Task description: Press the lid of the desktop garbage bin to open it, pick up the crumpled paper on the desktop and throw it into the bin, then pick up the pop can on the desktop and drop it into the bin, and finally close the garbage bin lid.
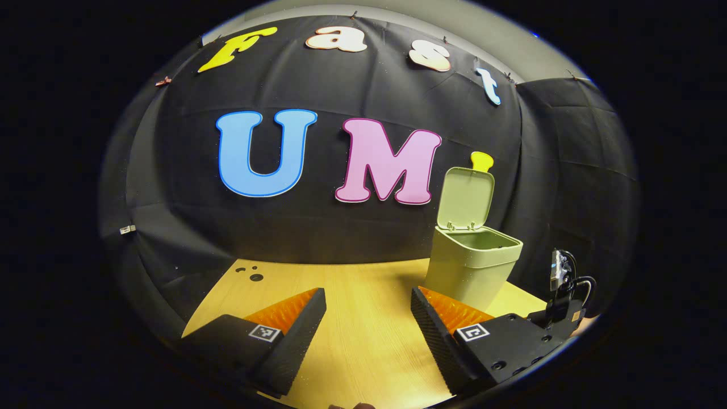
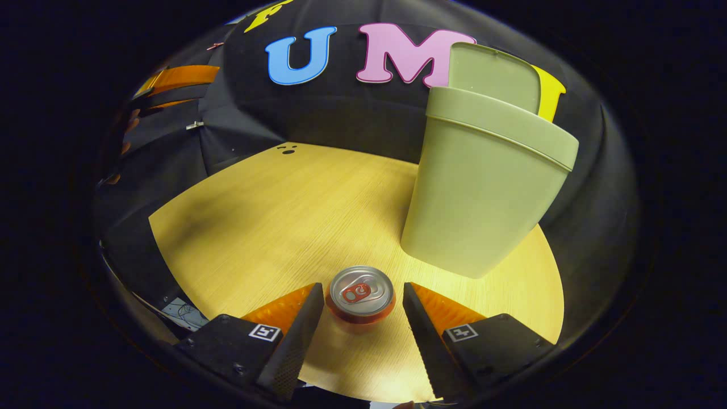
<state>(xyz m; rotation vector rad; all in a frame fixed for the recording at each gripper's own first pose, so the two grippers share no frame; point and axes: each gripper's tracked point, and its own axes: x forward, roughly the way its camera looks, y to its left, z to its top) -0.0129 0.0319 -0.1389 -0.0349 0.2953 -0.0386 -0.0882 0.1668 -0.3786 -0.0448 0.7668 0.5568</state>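
Right gripper view: the right hand-held gripper (image 2: 363, 309) sits low over the bench (image 2: 272, 227) with its jaws spread, one finger on each side of the can (image 2: 362, 298) at lower centre. The can stands upright, pull-tab up. Whether either finger touches its wall cannot be told; a gap seems to remain on the right. This straddling pose suits a side grasp on the can's body, which would keep it upright for the lift.

The bin (image 2: 483, 182) stands at right of centre, just beyond the can, its lid (image 2: 494, 74) raised behind the rim. The open mouth leaves the drop path free. No crumpled paper lies on the visible bench, so the paper step is probably done; the bin's inside is hidden.

Left gripper view: the left hand-held gripper (image 1: 369, 315) is held open and empty at the bottom of the frame, well apart from the bin (image 1: 471, 267) at right of centre. The lid (image 1: 466, 199) stands upright on its rear hinge. This gripper appears parked, perhaps in reserve for closing the lid.

Surface and room: the bench is pale wood-grain laminate with small dark holes (image 1: 253, 274) near its far edge. Black cloth walls the booth. A small cabled device (image 1: 562, 275) stands at the right edge.
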